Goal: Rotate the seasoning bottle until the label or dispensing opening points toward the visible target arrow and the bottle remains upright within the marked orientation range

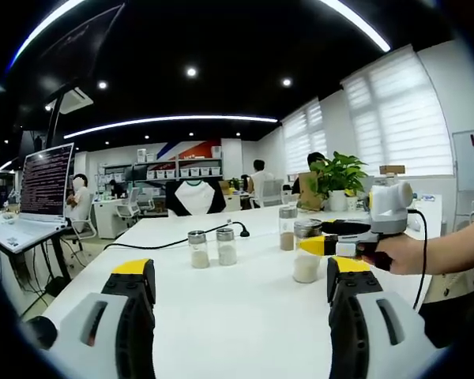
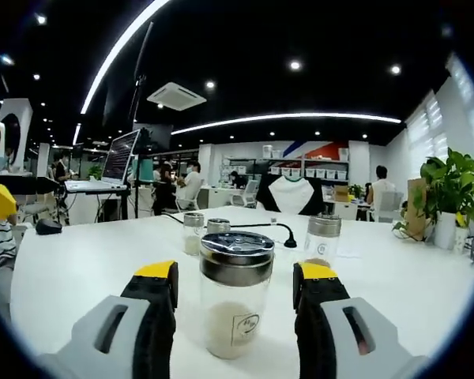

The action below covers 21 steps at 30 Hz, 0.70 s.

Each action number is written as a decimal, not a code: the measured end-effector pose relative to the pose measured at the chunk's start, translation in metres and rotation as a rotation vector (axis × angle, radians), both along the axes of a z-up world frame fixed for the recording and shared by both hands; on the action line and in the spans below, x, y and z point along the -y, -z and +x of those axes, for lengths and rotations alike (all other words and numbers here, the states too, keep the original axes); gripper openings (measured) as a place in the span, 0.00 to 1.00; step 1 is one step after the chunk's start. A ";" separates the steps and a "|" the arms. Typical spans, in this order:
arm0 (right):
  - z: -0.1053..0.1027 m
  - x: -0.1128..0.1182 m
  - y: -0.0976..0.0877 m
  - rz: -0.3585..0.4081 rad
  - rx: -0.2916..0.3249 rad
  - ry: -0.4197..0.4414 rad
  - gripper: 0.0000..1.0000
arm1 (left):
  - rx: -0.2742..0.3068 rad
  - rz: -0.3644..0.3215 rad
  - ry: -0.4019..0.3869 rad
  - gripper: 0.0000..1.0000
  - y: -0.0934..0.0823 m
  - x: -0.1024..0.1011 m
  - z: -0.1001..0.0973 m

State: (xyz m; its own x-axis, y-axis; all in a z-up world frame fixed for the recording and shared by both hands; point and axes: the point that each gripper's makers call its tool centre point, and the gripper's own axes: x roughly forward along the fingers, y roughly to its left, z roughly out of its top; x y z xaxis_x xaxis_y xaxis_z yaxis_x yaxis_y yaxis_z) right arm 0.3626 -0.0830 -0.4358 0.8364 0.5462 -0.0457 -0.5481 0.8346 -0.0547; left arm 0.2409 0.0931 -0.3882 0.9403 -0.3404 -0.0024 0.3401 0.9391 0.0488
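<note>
Right gripper view: the seasoning bottle [image 2: 236, 294] stands upright on the white table [image 2: 87, 268] between the right gripper's [image 2: 235, 284] spread jaws — not clamped. Left gripper [image 1: 242, 278] hangs open over bare table, the bottle [image 1: 306, 251] far right.
</note>
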 end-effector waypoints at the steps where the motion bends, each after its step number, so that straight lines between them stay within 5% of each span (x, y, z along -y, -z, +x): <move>1: 0.000 0.001 0.001 -0.008 -0.005 -0.018 0.59 | 0.000 -0.001 -0.001 0.95 0.000 -0.001 0.000; 10: -0.006 -0.007 0.003 -0.026 -0.046 -0.288 0.61 | 0.000 0.000 -0.013 0.95 0.000 -0.005 -0.001; 14: -0.004 -0.009 0.001 0.047 -0.082 -0.344 0.59 | 0.006 0.002 -0.011 0.95 -0.002 -0.005 -0.001; 21: -0.002 -0.020 -0.001 0.043 -0.061 -0.433 0.57 | 0.005 0.009 -0.007 0.95 -0.002 -0.003 -0.001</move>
State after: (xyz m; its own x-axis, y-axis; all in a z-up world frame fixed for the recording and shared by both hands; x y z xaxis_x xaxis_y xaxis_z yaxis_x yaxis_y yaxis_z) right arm 0.3602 -0.0632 -0.4344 0.5267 0.8481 -0.0575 -0.8488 0.5284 0.0182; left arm 0.2401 0.0962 -0.3864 0.9428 -0.3335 -0.0003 0.3329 0.9411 0.0593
